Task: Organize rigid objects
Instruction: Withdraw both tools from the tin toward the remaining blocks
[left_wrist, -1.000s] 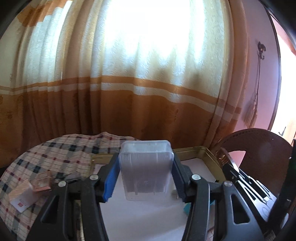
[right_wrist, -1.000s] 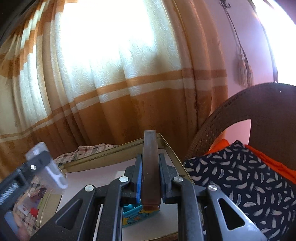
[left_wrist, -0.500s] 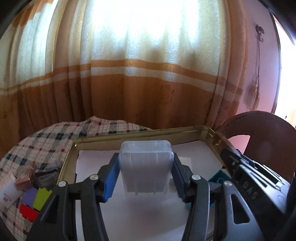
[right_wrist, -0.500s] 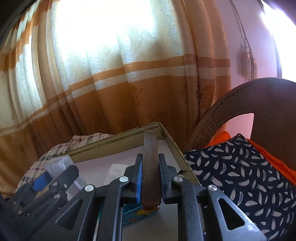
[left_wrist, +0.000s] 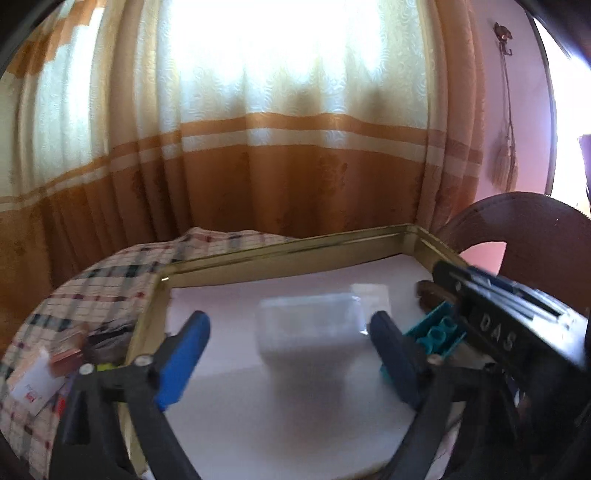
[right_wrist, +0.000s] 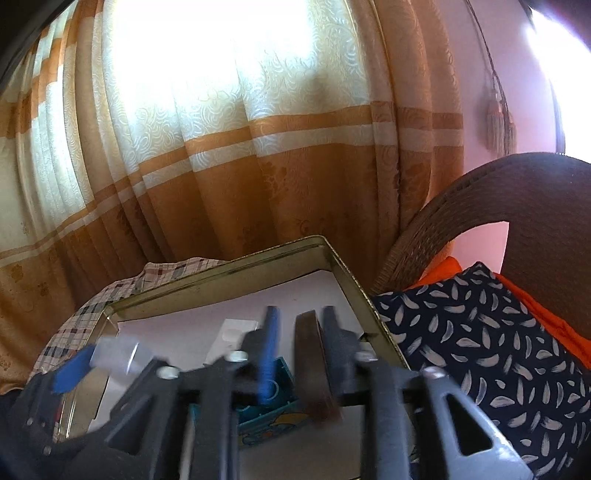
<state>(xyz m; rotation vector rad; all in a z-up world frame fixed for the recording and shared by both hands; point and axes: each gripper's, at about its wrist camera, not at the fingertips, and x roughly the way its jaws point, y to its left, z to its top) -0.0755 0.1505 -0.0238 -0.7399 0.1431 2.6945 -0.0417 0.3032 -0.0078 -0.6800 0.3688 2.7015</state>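
My left gripper (left_wrist: 291, 332) is open, its blue pads wide apart. A clear plastic box (left_wrist: 308, 328) is blurred between them, free of both pads, over the white-lined gold tin tray (left_wrist: 280, 254). My right gripper (right_wrist: 295, 339) is open; a dark brown flat bar (right_wrist: 312, 365) leans against its right finger, apart from the left blue pad. A teal block (left_wrist: 436, 332) lies in the tray under the right gripper, also in the right wrist view (right_wrist: 269, 402). The clear box shows at the left there (right_wrist: 118, 354).
A checked cloth (left_wrist: 92, 295) left of the tray holds small items: a pink box (left_wrist: 66, 360) and a white card (left_wrist: 33, 384). A wicker chair (right_wrist: 498, 206) with a patterned cushion (right_wrist: 480, 350) stands right. Curtains (left_wrist: 277, 166) hang behind.
Both grippers have opened. The clear box has left the left pads and dropped towards the tray. The brown bar is loosed from the right grip.
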